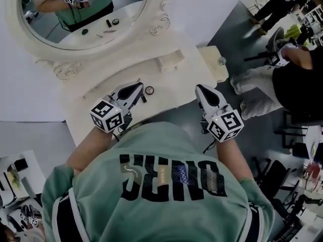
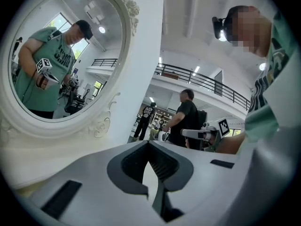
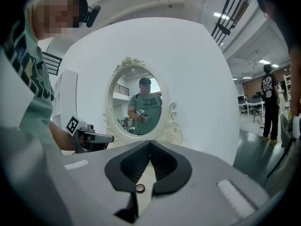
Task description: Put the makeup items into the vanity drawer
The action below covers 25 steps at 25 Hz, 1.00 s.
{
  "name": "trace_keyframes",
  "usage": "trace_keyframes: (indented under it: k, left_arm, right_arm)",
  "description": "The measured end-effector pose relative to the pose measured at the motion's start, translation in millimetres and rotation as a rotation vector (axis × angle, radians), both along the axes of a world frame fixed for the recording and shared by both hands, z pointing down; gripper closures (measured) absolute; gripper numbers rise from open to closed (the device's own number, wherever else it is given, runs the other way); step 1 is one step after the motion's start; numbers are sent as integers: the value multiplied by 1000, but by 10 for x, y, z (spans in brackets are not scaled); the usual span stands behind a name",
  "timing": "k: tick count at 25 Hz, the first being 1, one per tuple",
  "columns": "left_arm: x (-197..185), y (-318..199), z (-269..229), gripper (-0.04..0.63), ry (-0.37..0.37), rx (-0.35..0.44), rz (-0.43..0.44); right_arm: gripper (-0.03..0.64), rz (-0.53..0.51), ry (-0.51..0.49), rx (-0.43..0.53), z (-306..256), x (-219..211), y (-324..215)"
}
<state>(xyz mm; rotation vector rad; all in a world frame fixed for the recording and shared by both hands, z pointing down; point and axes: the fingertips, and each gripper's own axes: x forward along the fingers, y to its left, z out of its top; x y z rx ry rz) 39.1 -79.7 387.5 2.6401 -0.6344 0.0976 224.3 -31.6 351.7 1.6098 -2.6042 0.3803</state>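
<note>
Both grippers, left (image 1: 139,87) and right (image 1: 200,88), are clenched empty, jaws together, at the vanity's (image 1: 116,69) front edge. A round compact (image 1: 149,90) lies between them.

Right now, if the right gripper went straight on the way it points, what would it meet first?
Probably the mirror frame, dead ahead of the right gripper; depth is unclear, so the vanity top may come first.
</note>
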Motion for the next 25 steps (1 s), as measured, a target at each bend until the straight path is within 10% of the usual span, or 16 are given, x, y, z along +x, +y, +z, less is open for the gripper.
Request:
trace_keyframes:
  k: [16, 25]
  left_arm:
    - [-642, -142, 875, 592, -104, -97, -22]
    - [-797, -42, 1213, 591, -104, -166, -21]
  right_arm:
    - [419, -574, 481, -402, 2048, -1558, -667]
    - [371, -646, 634, -558, 3085, -1668, -713]
